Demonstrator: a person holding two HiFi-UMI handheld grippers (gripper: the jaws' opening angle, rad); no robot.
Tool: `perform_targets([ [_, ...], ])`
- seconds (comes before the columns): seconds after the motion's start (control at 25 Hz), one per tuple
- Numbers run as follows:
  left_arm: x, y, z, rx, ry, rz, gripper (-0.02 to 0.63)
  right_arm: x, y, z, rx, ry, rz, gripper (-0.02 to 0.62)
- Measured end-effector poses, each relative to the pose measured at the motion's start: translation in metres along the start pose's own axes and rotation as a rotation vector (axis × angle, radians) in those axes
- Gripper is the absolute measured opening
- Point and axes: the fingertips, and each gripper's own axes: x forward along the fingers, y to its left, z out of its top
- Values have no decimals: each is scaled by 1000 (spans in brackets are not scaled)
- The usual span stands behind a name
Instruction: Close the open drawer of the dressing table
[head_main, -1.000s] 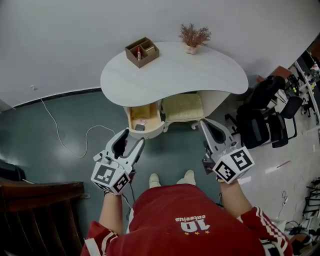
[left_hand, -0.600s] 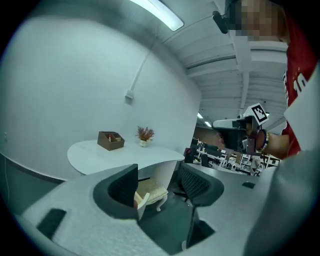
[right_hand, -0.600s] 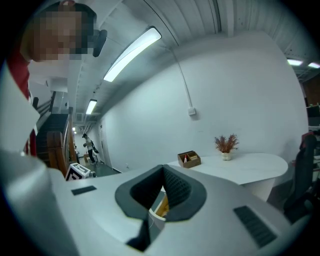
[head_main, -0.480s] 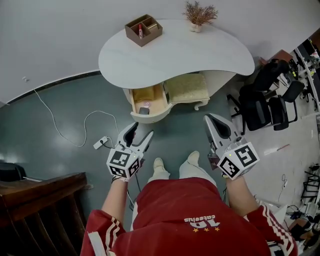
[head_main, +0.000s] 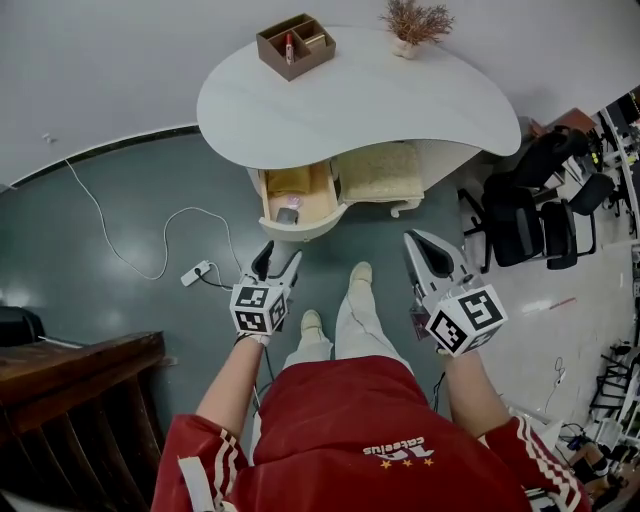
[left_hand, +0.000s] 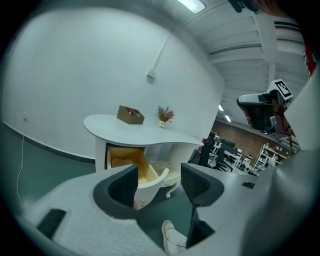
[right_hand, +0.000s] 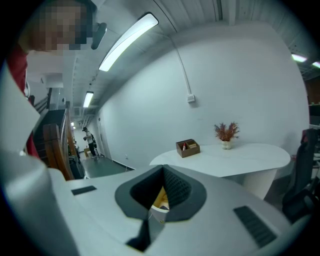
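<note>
Open drawer (head_main: 293, 205) is seen pulled out under the dressing table (head_main: 380, 105), beside the stool (head_main: 380, 172). Its contents are shown only in the head view. In the left gripper view it is framed by the left gripper (left_hand: 159, 176), whose jaws are spread and empty. The right gripper (right_hand: 162, 171) is pressed together, holding nothing. Both are held well apart from the drawer. A power strip (head_main: 195, 272) lies on the floor at left, and office chairs (head_main: 530, 225) stand at right.

White kidney-shaped dressing table (head_main: 380, 105) with a smooth curved top, standing against a pale wall, its white curved-front drawer (head_main: 300, 232) with a yellow wooden inside pulled out open, jutting beyond the tabletop's front edge
</note>
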Motion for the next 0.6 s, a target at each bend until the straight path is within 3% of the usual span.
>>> perform_targets([
  [0.16,23,-6,-22,8,36,6,265,16,-4,0,-9,4,30,5],
  [0.32,45,-8,-46,-57,58,16,267,36,-9,-2,-15,16,77,5],
  [0.6,85,7,-88,-91,162,106,267,89,-37,-23,8,91,151,5],
])
